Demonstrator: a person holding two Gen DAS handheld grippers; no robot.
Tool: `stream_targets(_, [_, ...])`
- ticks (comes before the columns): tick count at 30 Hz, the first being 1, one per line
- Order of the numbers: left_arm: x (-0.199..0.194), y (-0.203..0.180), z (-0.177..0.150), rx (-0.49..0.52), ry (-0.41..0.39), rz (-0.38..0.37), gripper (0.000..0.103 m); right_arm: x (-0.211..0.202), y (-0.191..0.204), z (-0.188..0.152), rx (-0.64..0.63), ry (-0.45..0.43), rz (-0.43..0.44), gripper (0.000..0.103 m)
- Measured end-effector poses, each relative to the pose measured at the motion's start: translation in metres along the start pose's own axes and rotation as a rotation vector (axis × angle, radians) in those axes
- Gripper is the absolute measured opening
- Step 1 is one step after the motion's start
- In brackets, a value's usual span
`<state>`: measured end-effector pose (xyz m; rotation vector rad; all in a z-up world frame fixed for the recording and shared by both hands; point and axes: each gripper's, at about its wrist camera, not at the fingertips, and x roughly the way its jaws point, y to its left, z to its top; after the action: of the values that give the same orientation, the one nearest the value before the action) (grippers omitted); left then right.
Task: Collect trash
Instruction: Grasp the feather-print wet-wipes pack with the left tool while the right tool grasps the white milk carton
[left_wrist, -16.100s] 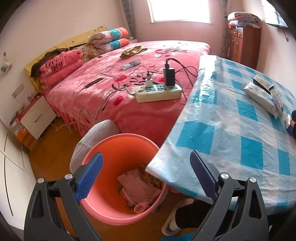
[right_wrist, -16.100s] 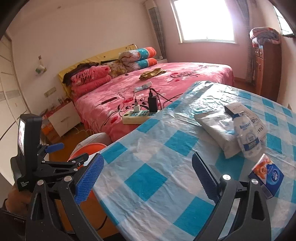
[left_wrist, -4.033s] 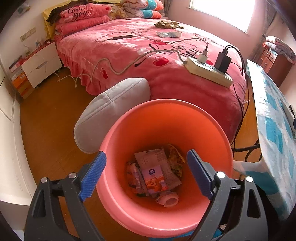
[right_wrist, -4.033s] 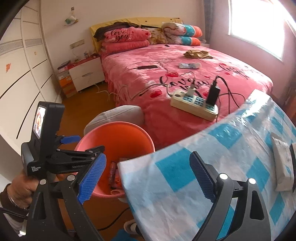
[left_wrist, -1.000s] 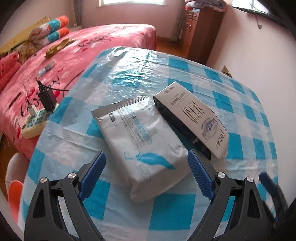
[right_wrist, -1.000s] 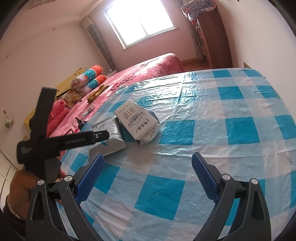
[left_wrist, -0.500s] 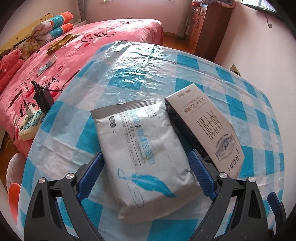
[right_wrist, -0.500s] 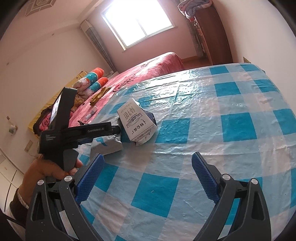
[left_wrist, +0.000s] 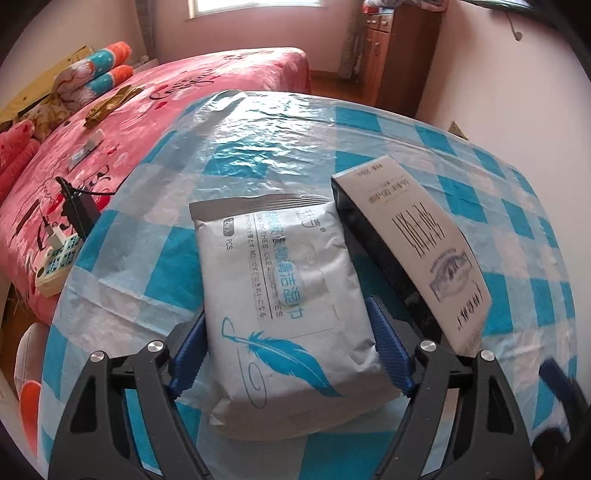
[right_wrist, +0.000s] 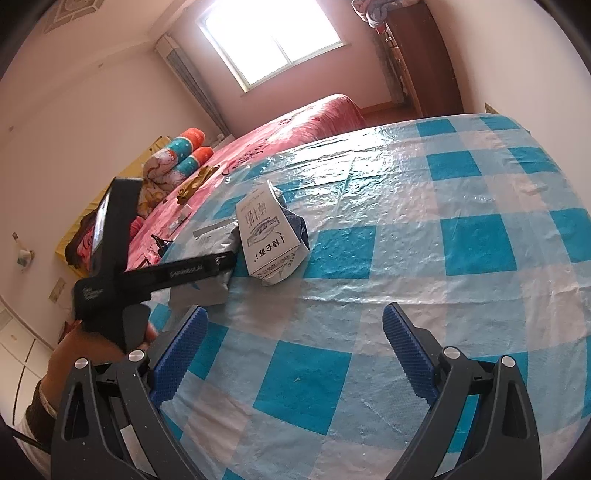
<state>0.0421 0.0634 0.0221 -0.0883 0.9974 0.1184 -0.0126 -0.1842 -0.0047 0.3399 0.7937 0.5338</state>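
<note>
A grey wet-wipes pack with a blue feather print lies on the blue-checked table. My left gripper is open with its blue pads on either side of the pack's near end. A white and dark paper bag lies right beside the pack on its right. In the right wrist view the pack and bag lie at the table's left, with the left gripper's body over the pack. My right gripper is open and empty above the table.
A pink bed with a power strip stands left of the table. The orange bin's rim shows at the lower left. A wooden cabinet stands at the back right by the wall.
My left gripper has moved forward onto the wipes pack, so its pads now straddle the pack's near end. The right gripper has barely moved.
</note>
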Motion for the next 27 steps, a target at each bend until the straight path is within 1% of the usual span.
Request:
stream_targets(6, [-0.014,-0.009,-0.022,0.077,0.006,-0.068,0.08,0.005,0.001,0.003,-0.018,0.023,-0.031,0.095])
stream_targets(9, [-0.022,-0.007,-0.033,0.086,0.005,-0.103,0.079,0.011,0.003,0.005,-0.029,0.039,-0.044,0.095])
stream_targets(14, [-0.033,0.006,-0.047,0.078,-0.02,-0.127,0.079,0.018,0.011,0.011,-0.049,0.047,-0.05,0.095])
stream_targets(17, [-0.038,0.014,-0.051,0.075,-0.042,-0.117,0.079,0.028,0.017,0.016,-0.067,0.058,-0.052,0.095])
stream_targets(22, [-0.047,0.031,-0.055,0.078,-0.083,-0.089,0.078,0.048,0.028,0.022,-0.116,0.08,-0.08,0.095])
stream_targets(27, [-0.048,0.049,-0.056,0.057,-0.085,-0.104,0.078,0.066,0.044,0.032,-0.188,0.084,-0.12,0.095])
